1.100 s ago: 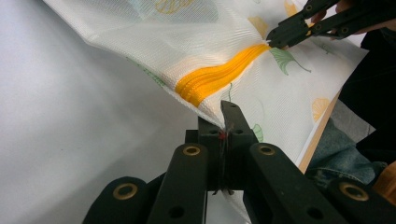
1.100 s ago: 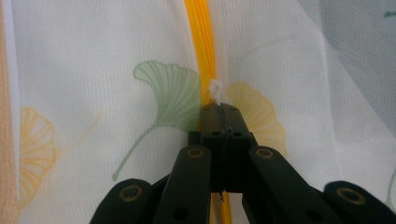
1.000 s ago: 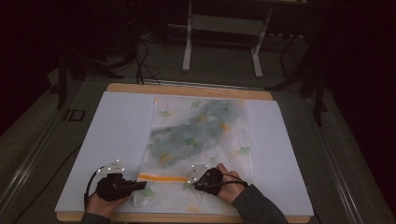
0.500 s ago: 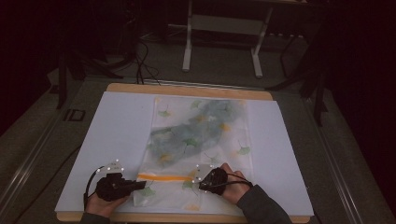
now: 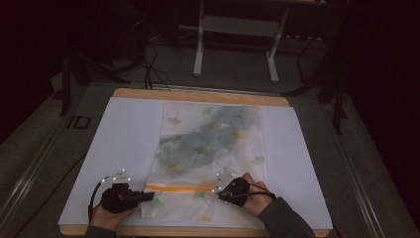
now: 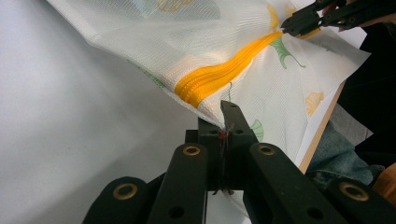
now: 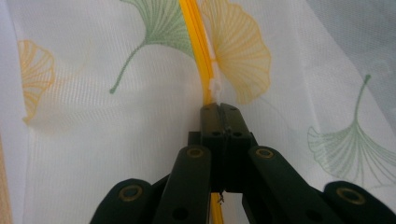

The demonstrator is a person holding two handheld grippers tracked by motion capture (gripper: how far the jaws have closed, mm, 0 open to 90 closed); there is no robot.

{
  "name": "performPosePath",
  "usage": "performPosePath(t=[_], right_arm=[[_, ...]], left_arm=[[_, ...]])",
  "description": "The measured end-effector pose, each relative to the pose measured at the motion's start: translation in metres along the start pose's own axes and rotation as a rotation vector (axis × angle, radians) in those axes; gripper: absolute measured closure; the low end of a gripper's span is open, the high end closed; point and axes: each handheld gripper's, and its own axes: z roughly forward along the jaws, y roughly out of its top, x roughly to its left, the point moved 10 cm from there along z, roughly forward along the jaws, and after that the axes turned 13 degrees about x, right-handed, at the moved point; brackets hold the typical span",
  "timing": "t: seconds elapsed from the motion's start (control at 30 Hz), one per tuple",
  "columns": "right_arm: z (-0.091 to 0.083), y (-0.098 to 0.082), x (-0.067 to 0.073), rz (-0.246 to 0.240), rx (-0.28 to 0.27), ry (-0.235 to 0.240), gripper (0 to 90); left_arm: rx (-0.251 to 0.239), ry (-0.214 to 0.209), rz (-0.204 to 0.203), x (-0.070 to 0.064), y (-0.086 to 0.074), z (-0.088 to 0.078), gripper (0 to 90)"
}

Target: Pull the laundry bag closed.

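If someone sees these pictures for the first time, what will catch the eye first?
The bright orange zipper stands out first, running across the near end of a white mesh bag printed with ginkgo leaves. The left gripper pinches the bag's fabric near one end of it, and the right gripper is shut on the zipper pull.

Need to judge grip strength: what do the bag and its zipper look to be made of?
The bag looks like thin white mesh fabric, likely polyester: fine woven grid, see-through, printed leaves. The zipper seems an orange nylon coil on woven tape; its pull looks like pale plastic.
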Motion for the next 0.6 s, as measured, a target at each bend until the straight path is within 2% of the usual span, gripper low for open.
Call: performPosePath(t=[0.6], right_arm=[[-0.0019,-0.0089,-0.0033,0.012,0.007,0.001,90.0]], left_arm=[[0.000,0.003,-0.001,0.0005,-0.0005,-0.0002,88.6]])
